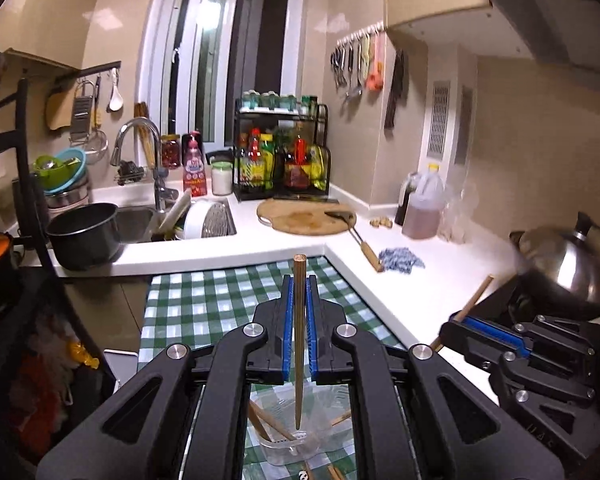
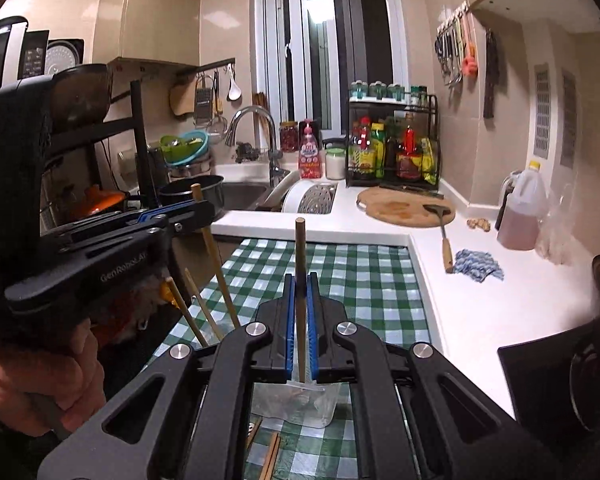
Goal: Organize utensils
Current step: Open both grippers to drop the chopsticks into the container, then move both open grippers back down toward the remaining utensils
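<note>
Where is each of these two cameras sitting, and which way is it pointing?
Left wrist view: rides on the left gripper, looking along its fingers across the checked cloth to the sink; its chopstick and the right gripper show.
Right wrist view: rides on the right gripper, facing the same way; its own chopstick, the left gripper and a hand show.
Both share the clear cup, cutting board and window.
</note>
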Tool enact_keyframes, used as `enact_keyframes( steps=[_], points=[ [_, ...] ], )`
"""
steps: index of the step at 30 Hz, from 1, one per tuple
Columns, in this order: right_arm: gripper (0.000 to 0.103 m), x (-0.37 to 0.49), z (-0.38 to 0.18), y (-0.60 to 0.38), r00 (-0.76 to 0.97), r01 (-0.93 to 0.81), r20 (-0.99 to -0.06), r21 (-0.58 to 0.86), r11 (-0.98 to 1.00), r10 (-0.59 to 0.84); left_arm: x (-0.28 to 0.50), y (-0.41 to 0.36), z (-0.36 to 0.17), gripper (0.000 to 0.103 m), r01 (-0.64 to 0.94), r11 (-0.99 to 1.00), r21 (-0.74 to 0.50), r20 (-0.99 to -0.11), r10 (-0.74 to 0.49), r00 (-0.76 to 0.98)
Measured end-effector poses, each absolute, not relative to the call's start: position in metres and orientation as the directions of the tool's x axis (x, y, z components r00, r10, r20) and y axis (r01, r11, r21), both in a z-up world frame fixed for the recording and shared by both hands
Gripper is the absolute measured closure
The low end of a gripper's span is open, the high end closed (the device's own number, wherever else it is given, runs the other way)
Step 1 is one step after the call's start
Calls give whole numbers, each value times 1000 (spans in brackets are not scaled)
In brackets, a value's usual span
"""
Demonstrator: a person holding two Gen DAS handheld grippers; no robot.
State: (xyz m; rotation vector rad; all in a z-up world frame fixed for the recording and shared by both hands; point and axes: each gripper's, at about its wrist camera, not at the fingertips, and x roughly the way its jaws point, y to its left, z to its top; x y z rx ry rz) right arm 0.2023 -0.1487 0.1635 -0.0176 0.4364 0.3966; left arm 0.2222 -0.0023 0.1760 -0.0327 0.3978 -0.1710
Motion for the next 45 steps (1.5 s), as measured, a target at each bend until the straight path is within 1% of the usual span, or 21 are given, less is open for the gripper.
enact_keyframes(
  steps=[4, 6, 7, 8, 12, 19, 26, 33, 37, 41, 45],
  points=[
    [97, 210, 148, -147, 811, -385, -444, 83, 919, 380, 226, -4, 163, 97, 165, 985, -48, -409, -170, 897],
    [90, 209, 144, -148, 808, -377, -454, 89, 922, 374, 223, -2, 160, 93, 165, 985, -54, -418, -172, 892],
    [84, 207, 144, -151, 810, -370, -455, 94, 924, 371, 220, 1, 160, 88, 166, 984, -62, -414, -176, 893],
    [81, 206, 144, -152, 812, -365, -454, 97, 926, 368, 218, 2, 161, 88, 164, 984, -66, -408, -176, 896],
    [80, 197, 150, -157, 826, -341, -446, 90, 936, 344, 202, 10, 171, 88, 156, 984, -86, -380, -177, 908],
    [80, 164, 170, -171, 868, -314, -385, 62, 947, 313, 163, 20, 188, 88, 127, 987, -99, -337, -154, 929],
    [80, 113, 176, -181, 889, -314, -332, 56, 948, 314, 119, 20, 180, 88, 104, 991, -89, -330, -128, 935],
    [80, 60, 143, -185, 900, -291, -330, 32, 956, 285, 66, 17, 139, 88, 78, 993, -87, -338, -103, 935],
    [80, 39, 108, -188, 888, -274, -368, 53, 960, 274, 42, 11, 106, 88, 71, 995, -75, -374, -94, 923],
    [80, 25, 70, -191, 859, -255, -433, 101, 962, 273, 23, 4, 72, 88, 72, 994, -81, -423, -100, 900],
    [80, 9, 43, -193, 841, -245, -466, 124, 961, 275, 6, 1, 44, 88, 78, 993, -84, -460, -108, 881]
  ],
)
